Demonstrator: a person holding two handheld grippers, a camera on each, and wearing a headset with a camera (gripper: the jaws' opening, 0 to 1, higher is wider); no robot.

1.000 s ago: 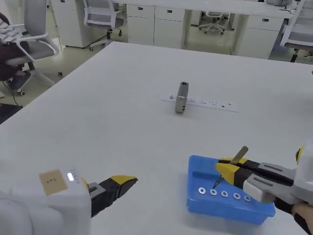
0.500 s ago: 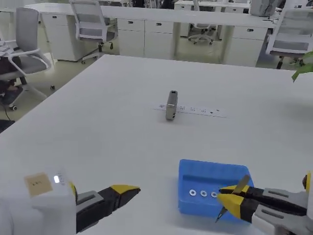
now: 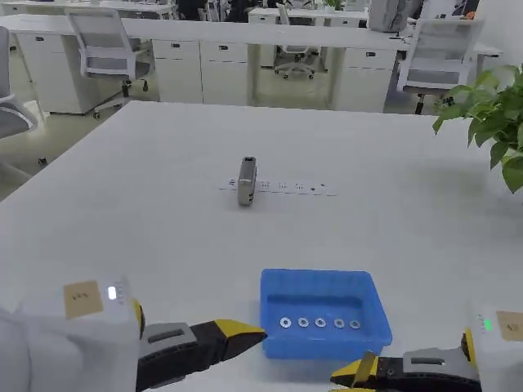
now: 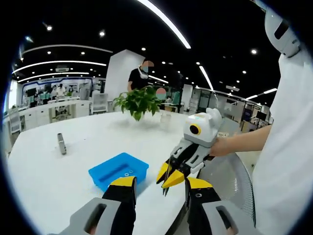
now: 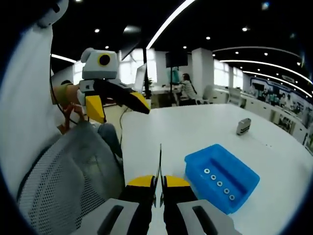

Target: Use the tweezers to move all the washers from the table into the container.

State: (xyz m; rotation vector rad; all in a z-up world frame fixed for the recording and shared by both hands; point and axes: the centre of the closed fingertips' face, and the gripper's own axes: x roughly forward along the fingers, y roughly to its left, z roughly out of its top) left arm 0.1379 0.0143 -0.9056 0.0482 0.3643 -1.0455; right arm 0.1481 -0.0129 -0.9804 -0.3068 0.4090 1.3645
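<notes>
**Q:** What does the surface carry?

**A:** The surface is broad and white. Near its front edge stands a blue container, with five washers lying in a row on its floor. Farther back, a small grey block rests on one end of a narrow printed strip, well apart from the container.

**Q:** And the grippers?

**A:** The left gripper hovers near the container's front left corner. Its fingers stand parted and hold nothing. The right gripper sits at the front edge, just below the container's near wall. Its fingers are pressed almost together on the tweezers. The thin blades rise straight ahead with their tips closed; whether anything is caught there cannot be told.

**Q:** The room?

**A:** It is an open office. White cabinets and wheeled chairs stand behind the surface, and a leafy plant is at the right. Long ceiling lights run overhead, and a mesh chair back is beside the right gripper.
</notes>
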